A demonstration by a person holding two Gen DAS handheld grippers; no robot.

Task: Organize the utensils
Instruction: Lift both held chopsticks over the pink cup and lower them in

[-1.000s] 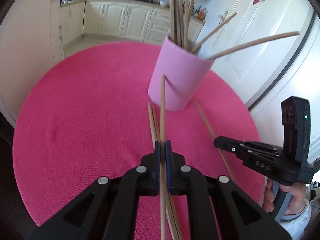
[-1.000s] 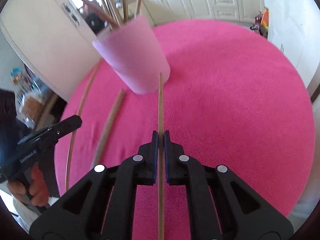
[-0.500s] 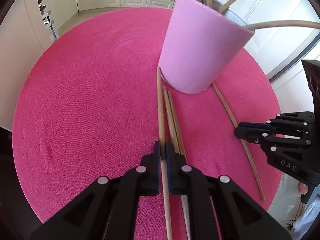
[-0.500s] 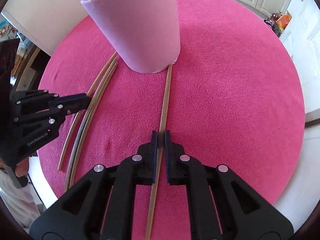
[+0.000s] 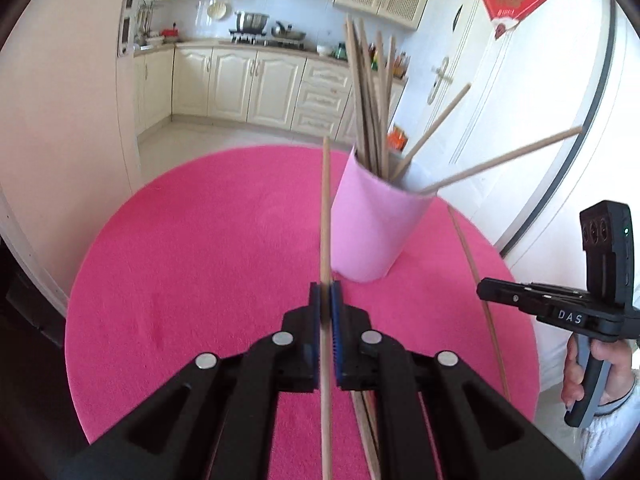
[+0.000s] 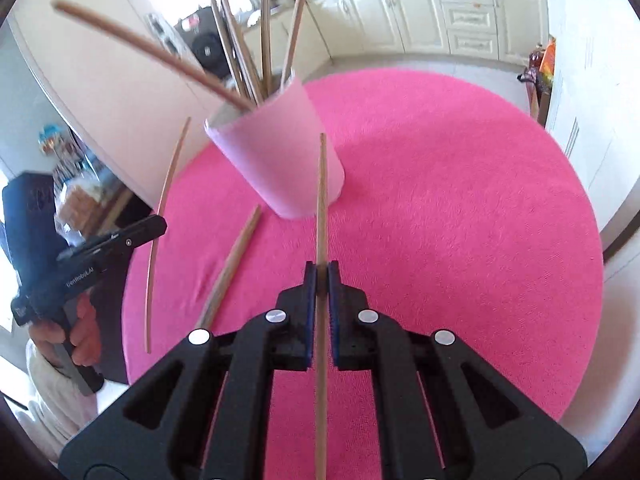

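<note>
A pink cup (image 5: 374, 228) stands on the round pink table (image 5: 192, 264) and holds several wooden chopsticks (image 5: 370, 96). My left gripper (image 5: 326, 296) is shut on one chopstick (image 5: 325, 208), held off the table just left of the cup. My right gripper (image 6: 320, 280) is shut on another chopstick (image 6: 321, 184), raised in front of the cup (image 6: 280, 156). Two chopsticks (image 6: 230, 272) lie on the table to the left of it. The right gripper also shows in the left wrist view (image 5: 486, 288), and the left one in the right wrist view (image 6: 160, 224).
White cabinets (image 5: 256, 84) and a white door (image 5: 460, 80) stand beyond the table. The table edge (image 6: 592, 240) is close on the right. The chopsticks in the cup lean out to the sides, over the table.
Both grippers have lifted their chopsticks off the table and tilted up; half a second ago the sticks lay low against the cloth near the cup's base.
</note>
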